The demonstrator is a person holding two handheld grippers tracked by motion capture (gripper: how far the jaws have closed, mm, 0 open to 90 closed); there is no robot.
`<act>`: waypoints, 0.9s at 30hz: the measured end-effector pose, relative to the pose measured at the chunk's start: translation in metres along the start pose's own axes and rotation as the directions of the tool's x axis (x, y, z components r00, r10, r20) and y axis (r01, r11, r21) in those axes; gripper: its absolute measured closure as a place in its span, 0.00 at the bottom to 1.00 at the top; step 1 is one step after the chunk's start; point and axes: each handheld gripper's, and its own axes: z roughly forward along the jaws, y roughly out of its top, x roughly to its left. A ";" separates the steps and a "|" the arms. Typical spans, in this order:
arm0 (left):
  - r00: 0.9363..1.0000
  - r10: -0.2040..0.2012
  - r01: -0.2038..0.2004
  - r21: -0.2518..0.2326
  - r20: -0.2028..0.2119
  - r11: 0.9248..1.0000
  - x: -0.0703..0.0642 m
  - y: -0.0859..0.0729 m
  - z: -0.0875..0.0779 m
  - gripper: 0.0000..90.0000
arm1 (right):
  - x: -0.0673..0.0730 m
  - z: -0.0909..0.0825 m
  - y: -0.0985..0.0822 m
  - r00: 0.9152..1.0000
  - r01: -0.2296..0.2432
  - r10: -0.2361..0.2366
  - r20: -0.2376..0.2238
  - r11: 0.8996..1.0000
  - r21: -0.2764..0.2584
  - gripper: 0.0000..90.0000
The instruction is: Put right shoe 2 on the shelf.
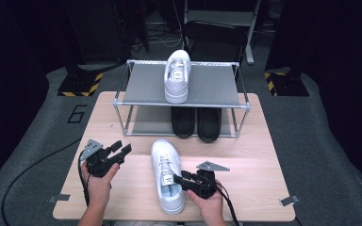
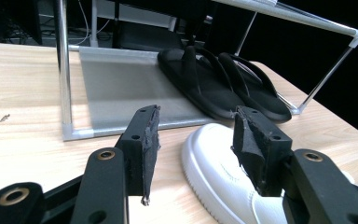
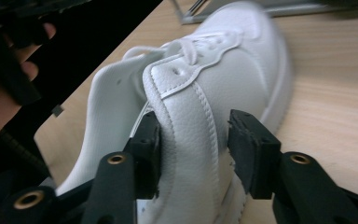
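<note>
Right gripper view has the right claw (image 3: 193, 144) straddling the collar wall of the white leather sneaker (image 3: 214, 93), one pad inside, one outside with a slight gap, so not clamped yet. It lies near the bench (image 1: 245, 155) front edge, toe pointing far toward the grey metal shoe rack (image 1: 184, 103), probably bound beside its twin sneaker (image 1: 177, 75). Left claw (image 1: 121, 149) waits wide and empty.

Bright table under overhead light, dark surroundings; right gripper view is motion-blurred.

jaws: my 2 grippers, left gripper (image 1: 120, 151) and right gripper (image 1: 180, 179), black, brass-ringed screw holes, worn pads
top: grey 3-cornered plates
cables: black
</note>
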 end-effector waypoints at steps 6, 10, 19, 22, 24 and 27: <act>1.000 0.000 0.000 0.001 -0.006 1.000 0.001 0.000 0.000 0.56 | -0.013 -0.006 0.009 0.998 0.024 -0.022 0.055 0.999 -0.030 0.70; 1.000 -0.004 0.004 0.004 -0.011 1.000 0.002 0.000 -0.001 0.56 | -0.016 -0.007 0.011 0.998 0.028 -0.026 0.052 0.999 -0.021 0.69; 1.000 -0.012 0.012 0.001 -0.010 1.000 0.005 -0.001 -0.002 0.56 | -0.015 -0.004 0.009 0.998 0.052 -0.054 0.045 0.998 0.043 0.64; 1.000 -0.015 0.015 -0.002 -0.015 1.000 0.005 -0.001 -0.002 0.56 | -0.018 -0.002 0.008 0.996 0.074 -0.077 0.044 0.995 0.059 0.64; 1.000 -0.015 0.015 -0.001 -0.014 1.000 0.006 -0.001 -0.002 0.56 | -0.019 -0.002 0.007 0.998 0.051 -0.053 0.036 0.996 0.070 0.63; 1.000 -0.018 0.018 -0.005 -0.017 1.000 0.007 -0.001 -0.002 0.56 | -0.020 -0.002 0.006 0.999 0.041 -0.043 0.023 0.997 0.067 0.63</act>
